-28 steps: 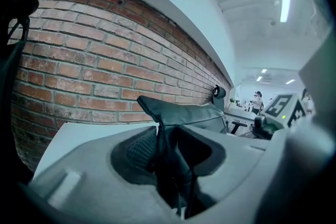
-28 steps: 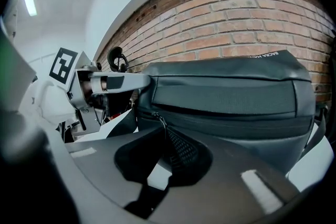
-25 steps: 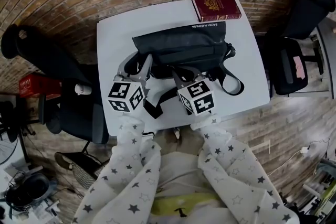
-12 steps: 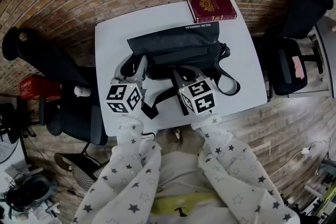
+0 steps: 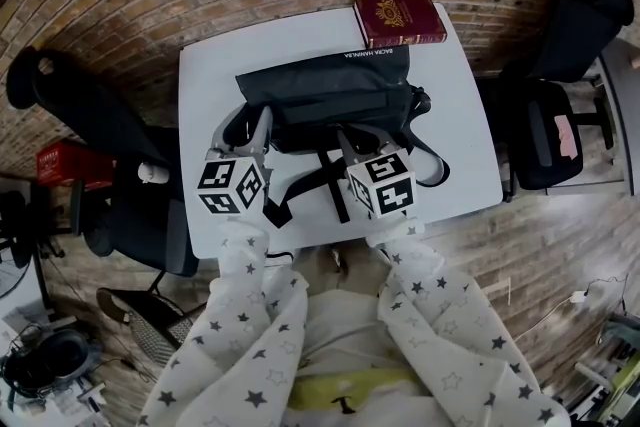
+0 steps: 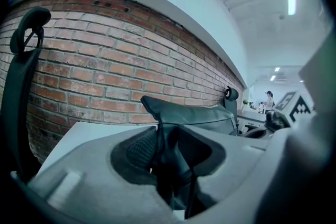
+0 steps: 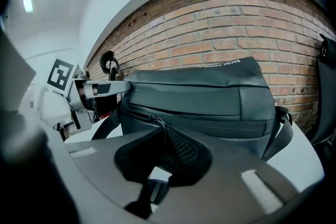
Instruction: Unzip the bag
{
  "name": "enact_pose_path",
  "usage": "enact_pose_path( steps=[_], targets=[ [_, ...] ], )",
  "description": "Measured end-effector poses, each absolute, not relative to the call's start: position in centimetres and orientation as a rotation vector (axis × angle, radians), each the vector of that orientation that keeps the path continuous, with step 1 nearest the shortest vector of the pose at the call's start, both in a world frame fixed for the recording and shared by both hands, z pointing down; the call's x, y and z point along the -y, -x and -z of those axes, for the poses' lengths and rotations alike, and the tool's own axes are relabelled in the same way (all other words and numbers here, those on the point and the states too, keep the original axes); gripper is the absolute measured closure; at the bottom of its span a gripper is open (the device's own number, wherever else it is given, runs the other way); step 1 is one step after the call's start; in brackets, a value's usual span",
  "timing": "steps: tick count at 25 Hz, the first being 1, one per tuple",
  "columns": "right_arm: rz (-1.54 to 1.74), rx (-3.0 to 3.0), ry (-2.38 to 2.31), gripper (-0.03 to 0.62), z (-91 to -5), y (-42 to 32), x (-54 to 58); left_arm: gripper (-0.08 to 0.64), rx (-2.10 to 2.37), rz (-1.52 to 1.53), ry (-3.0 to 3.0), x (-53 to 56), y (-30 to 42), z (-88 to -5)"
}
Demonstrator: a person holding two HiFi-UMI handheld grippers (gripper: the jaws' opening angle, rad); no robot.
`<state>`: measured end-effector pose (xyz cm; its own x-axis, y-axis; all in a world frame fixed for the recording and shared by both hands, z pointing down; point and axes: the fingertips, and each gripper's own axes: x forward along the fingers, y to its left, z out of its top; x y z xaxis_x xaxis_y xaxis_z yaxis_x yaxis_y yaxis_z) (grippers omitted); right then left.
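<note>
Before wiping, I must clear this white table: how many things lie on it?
2: a black fabric bag, centre; a dark red book, far right corner; the bag may hide more.

The bag (image 5: 330, 93) looks like smooth, matt black coated cloth with a dull dark zip pull (image 7: 156, 124) and a woven strap (image 7: 282, 131), and the table (image 5: 200, 80) under it is smooth, matt white. The book (image 5: 398, 18) at the upper right has a glossy red cover with gilt print, and the wall (image 6: 105, 71) is rough brick. The left gripper (image 5: 245, 125) and right gripper (image 5: 365, 137) look like matt grey plastic, their pads (image 7: 181, 148) black and mesh-textured.
</note>
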<state>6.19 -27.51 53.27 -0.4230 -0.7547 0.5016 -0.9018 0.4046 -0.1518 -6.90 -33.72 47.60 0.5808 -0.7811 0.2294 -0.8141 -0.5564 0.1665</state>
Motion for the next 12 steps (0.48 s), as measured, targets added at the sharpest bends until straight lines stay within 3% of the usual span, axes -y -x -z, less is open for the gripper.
enact_pose_path(
  steps=[12],
  targets=[
    [-0.569,2.287,-1.471,0.572,-53.2,-9.4,27.3,0.433,1.399,-0.184,-2.530,33.5,7.1,-47.5]
  ],
)
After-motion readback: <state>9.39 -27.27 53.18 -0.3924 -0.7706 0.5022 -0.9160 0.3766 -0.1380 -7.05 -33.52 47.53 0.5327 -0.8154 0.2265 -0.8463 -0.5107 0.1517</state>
